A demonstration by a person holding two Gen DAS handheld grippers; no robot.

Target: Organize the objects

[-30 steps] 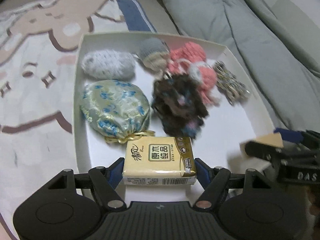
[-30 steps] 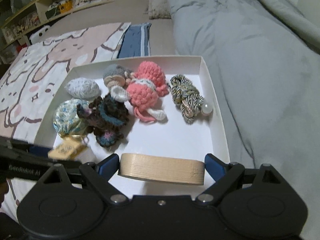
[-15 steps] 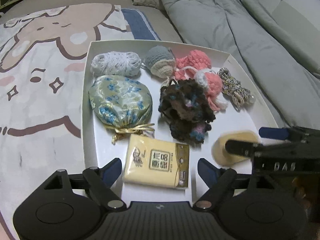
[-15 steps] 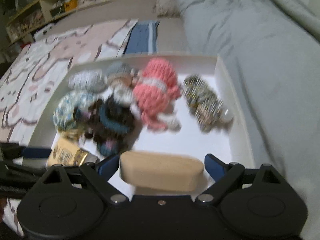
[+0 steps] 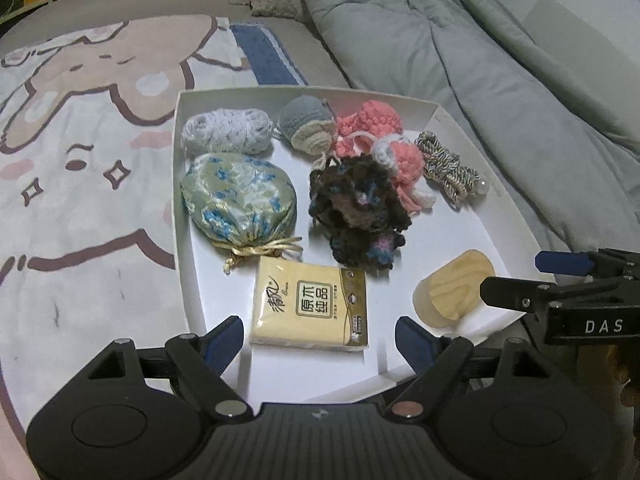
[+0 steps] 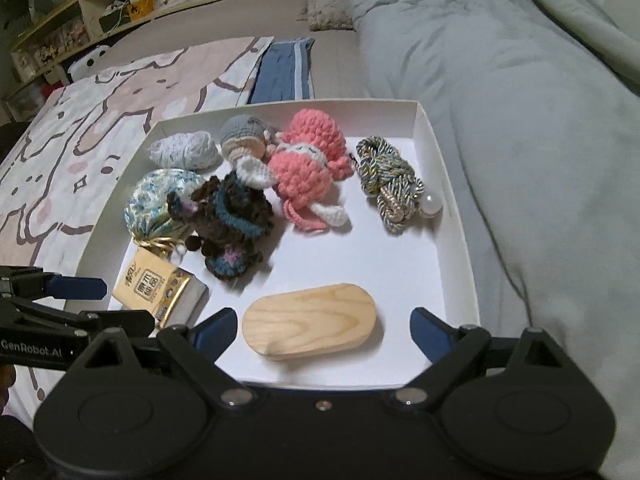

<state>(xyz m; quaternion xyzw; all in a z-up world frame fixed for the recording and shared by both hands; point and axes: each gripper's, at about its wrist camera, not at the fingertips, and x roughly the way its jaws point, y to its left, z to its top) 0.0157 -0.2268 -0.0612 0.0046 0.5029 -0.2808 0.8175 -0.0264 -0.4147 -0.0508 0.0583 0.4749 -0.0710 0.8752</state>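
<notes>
Both items (image 5: 309,306) (image 6: 310,321) now released

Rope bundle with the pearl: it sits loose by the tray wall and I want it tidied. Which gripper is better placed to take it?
Right. The rope bundle lies on the right side of the tray, ahead of the open right gripper. The left gripper faces the tissue pack.
</notes>
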